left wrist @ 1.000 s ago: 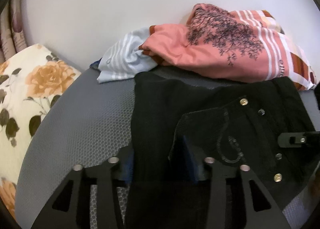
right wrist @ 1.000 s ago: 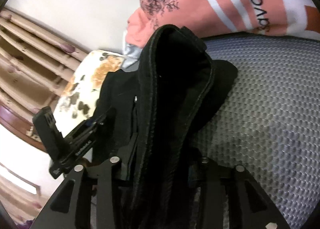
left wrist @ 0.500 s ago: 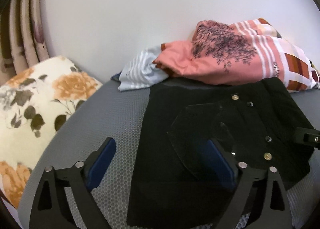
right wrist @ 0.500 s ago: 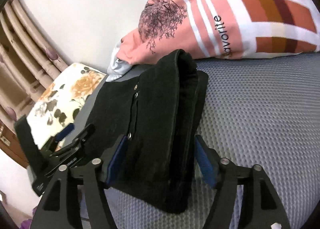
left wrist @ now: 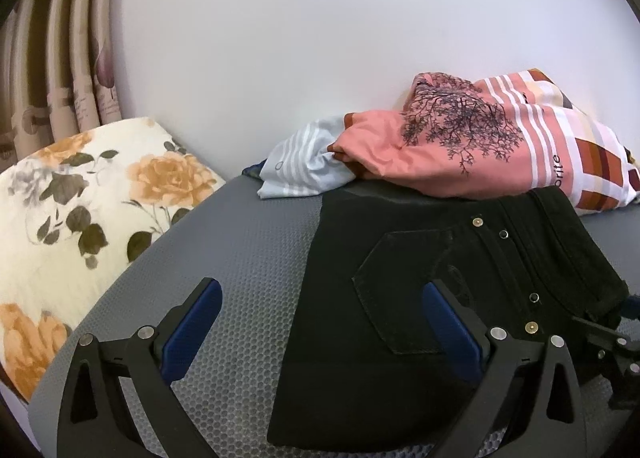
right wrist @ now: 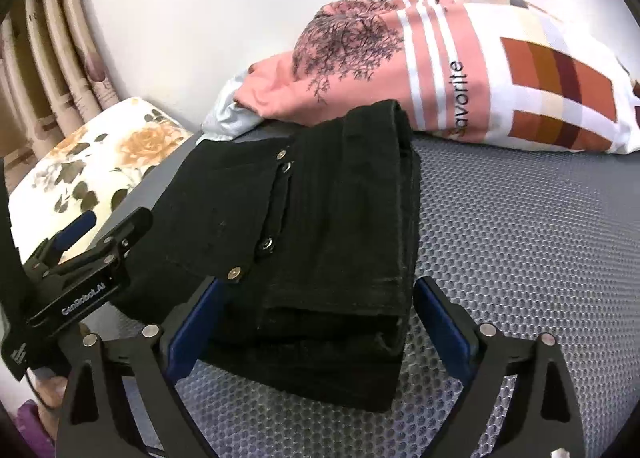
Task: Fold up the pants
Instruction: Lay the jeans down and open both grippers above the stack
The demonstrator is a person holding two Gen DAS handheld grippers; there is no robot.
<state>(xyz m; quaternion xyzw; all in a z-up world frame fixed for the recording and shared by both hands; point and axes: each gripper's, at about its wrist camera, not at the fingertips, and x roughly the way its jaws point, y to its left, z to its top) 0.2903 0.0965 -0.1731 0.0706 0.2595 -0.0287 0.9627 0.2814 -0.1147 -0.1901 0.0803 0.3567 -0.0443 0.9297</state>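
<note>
**On the grey mat: both grippers off the folded pants**

Between my left gripper's (left wrist: 320,328) blue pads there is nothing clamped: its jaws have just been opening and now stand wide, one pad over bare mat, the other over the cloth without pressing it. My right gripper (right wrist: 316,324) has likewise just been opening; the near end of the bundle sits between its pads, but I see a gap on each side, so I read it as released.

The black denim pants (right wrist: 320,225) lie folded in a thick stack of layers, back pocket and metal rivets facing up, flat on the grey honeycomb-textured mat (right wrist: 520,258). Their far edge touches the pink printed pillow (left wrist: 460,149).

Risks, as I judge them: the stack is bulky and stiff, so the top layers could spring open or slide once left alone. Pulling the right gripper back carelessly could let a pad snag the near fold and drag it askew. The far edge could also ride up on the pillow.

Beyond the mat, a cream cushion with orange roses (left wrist: 92,209) sits at the left, a pale blue striped cloth (left wrist: 304,173) is tucked beside the pillow, a plain white wall (left wrist: 320,37) stands behind, and beige curtains (left wrist: 52,77) hang at far left.
</note>
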